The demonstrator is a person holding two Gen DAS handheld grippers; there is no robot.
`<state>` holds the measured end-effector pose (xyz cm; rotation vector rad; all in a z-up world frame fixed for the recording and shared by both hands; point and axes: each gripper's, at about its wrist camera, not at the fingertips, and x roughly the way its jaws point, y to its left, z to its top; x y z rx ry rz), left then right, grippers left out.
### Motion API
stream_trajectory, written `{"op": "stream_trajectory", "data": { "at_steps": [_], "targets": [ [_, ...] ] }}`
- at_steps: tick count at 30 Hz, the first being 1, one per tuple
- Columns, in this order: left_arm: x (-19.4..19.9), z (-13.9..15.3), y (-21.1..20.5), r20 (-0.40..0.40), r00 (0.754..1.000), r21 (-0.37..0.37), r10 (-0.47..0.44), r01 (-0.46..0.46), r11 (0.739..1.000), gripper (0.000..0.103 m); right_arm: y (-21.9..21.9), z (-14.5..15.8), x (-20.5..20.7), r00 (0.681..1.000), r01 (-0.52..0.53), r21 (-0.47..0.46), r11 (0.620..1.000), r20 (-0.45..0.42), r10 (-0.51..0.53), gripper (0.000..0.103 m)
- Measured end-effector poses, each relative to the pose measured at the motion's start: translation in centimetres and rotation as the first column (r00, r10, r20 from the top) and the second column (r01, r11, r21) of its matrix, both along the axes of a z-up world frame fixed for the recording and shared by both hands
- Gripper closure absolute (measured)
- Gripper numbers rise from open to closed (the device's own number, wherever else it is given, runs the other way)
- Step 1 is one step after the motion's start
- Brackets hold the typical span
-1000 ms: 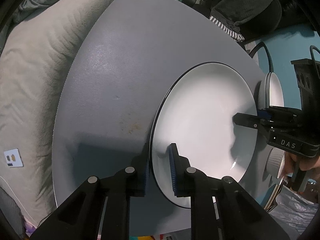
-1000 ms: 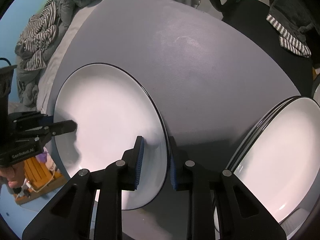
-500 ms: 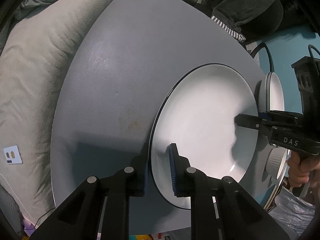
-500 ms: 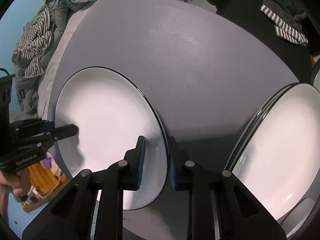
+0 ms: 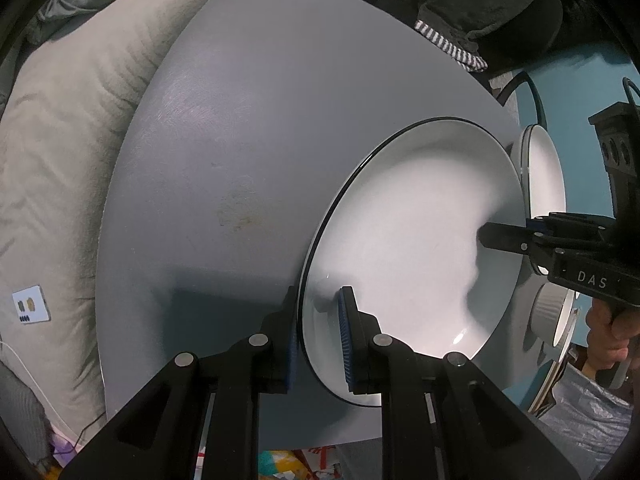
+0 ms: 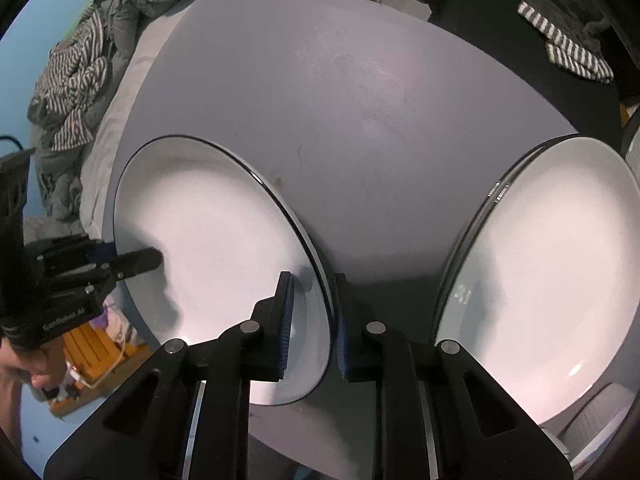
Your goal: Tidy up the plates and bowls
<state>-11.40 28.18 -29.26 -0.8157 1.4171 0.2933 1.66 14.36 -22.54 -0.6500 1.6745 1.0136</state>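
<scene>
- We hold one plate [image 5: 416, 240] between us: the left claw [image 5: 318, 340] pinches its rim on one side, the right claw [image 6: 310, 328] the opposite rim, each nipped narrow on the edge.
- The plate sits low over the tabletop [image 5: 240, 120], near its edge; whether it touches we cannot tell.
- A stack [image 6: 552, 272] of plates waits by the right-hand edge.
- We judge the carry needs both claws level and moving together, so the plate neither tilts nor slips.

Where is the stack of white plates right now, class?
In the right wrist view, the stack of white plates sits on the grey table's right edge, right of the plate both grippers pinch.
</scene>
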Motion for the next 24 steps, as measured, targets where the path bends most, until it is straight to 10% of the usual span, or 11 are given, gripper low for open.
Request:
{"op": "stream_trajectory", "data": {
  "at_steps": [24],
  "targets": [
    [4.4,3.2,-2.0,0.026,0.998,0.020,-0.062,0.062,0.998,0.087,-2.9,2.0,3.8,0.995,0.089,0.004,0.996,-0.036,-0.089,0.086]
  ]
}}
